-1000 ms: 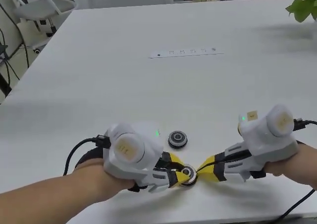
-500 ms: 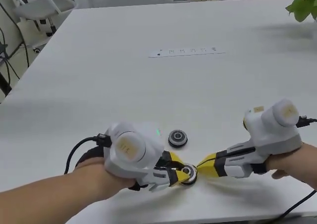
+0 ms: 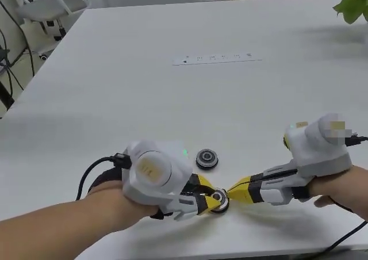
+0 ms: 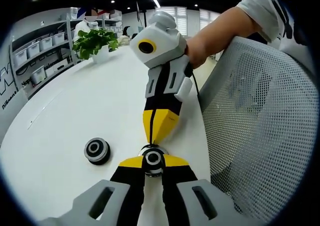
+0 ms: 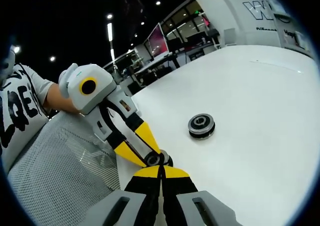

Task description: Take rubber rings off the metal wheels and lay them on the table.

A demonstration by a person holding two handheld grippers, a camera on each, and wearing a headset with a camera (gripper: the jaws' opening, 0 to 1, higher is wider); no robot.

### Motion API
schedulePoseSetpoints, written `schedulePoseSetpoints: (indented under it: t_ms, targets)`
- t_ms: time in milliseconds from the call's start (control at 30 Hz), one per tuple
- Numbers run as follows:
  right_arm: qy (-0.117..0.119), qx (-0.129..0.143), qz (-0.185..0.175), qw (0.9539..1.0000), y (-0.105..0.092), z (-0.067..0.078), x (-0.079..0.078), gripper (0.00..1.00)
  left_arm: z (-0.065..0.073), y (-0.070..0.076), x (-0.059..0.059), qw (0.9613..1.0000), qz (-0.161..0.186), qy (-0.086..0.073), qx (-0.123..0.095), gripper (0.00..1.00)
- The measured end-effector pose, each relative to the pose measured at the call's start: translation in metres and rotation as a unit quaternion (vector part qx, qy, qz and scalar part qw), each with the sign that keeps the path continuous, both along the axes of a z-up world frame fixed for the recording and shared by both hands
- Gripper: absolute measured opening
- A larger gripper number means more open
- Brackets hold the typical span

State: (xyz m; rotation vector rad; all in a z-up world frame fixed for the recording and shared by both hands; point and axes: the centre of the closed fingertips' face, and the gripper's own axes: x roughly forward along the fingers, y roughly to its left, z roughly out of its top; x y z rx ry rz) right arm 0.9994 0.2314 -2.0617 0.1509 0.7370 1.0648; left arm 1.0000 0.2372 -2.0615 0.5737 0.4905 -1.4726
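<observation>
While between left tool (image 4: 152,162) and right tool (image 5: 161,168), wheel (image 3: 219,201) (second wheel (image 3: 207,159) beside).

Small metal wheel with black rubber ring (image 4: 153,158) sits at near edge of white table (image 3: 172,104), left gripper (image 3: 214,202) on its left, right gripper (image 3: 229,194) on its right. Second ringed metal wheel (image 3: 207,159) lies just behind, apart. Flat white power strip (image 3: 217,58) mid-table, well behind. Green leafy plant (image 3: 353,4) at far right.

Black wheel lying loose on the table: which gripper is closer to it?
Left. The left gripper sits just beside the loose black metal wheel, slightly nearer the person. The right gripper points in from farther to the right.
</observation>
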Motion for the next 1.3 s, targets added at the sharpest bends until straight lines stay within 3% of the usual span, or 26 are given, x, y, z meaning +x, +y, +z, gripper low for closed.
schedulePoseSetpoints:
  t_ms: [233, 1167, 1233, 1267, 1300]
  targets:
    - [0.001, 0.001, 0.002, 1.0000, 0.002, 0.001, 0.000, 0.00, 0.000, 0.000, 0.000, 1.0000, -0.003, -0.006, 0.005, 0.07]
    - [-0.004, 0.004, 0.014, 0.9999, 0.013, 0.004, -0.006, 0.00, 0.000, 0.000, -0.001, 1.0000, -0.003, -0.004, 0.005, 0.07]
    - [-0.002, 0.013, 0.016, 0.9998, 0.017, 0.007, -0.007, 0.00, 0.000, 0.000, -0.001, 1.0000, -0.004, -0.004, 0.005, 0.07]
    - [-0.002, 0.041, 0.042, 0.9983, 0.026, 0.016, -0.014, 0.00, 0.000, 0.000, -0.001, 1.0000, -0.004, -0.004, 0.005, 0.07]
    - [-0.007, 0.013, 0.038, 0.9992, 0.024, 0.011, -0.015, 0.00, 0.000, 0.000, -0.001, 1.0000, -0.004, -0.005, 0.005, 0.07]
